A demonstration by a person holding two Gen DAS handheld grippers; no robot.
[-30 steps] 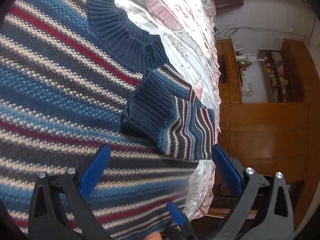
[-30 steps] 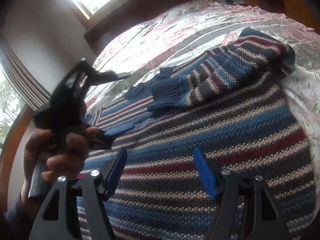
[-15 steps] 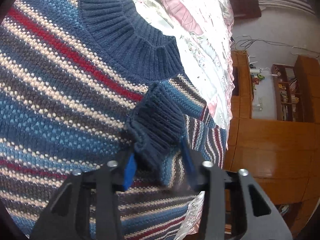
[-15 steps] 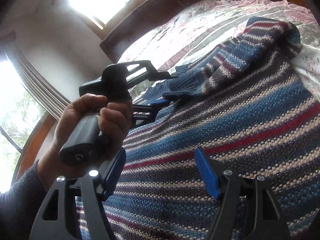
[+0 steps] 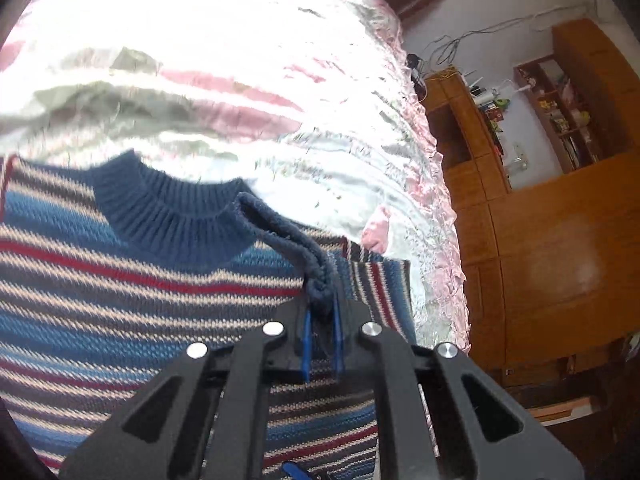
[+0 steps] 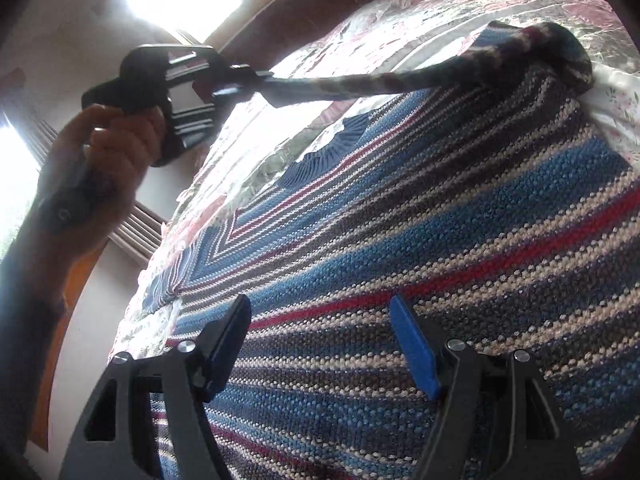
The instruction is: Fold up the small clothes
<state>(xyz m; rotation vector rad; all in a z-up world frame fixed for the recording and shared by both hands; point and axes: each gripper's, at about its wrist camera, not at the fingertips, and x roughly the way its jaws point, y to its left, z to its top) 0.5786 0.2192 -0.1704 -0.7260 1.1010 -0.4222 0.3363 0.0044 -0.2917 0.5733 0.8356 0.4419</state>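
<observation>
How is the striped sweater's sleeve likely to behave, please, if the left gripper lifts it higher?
Probably floppy: the sleeve stretches from the shoulder to the left gripper. The chunky knit likely resists slipping, as the cuff stays bunched in the shut jaws. The sweater may drag along.

Open bedspread (image 5: 320, 128) beyond the sweater (image 6: 400, 240); taut raised sleeve (image 6: 400, 80) across the far side.

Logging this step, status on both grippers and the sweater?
Left gripper shut on sleeve cuff, lifted. Right gripper open over striped sweater, flat on bedspread. Nothing blocking.
</observation>
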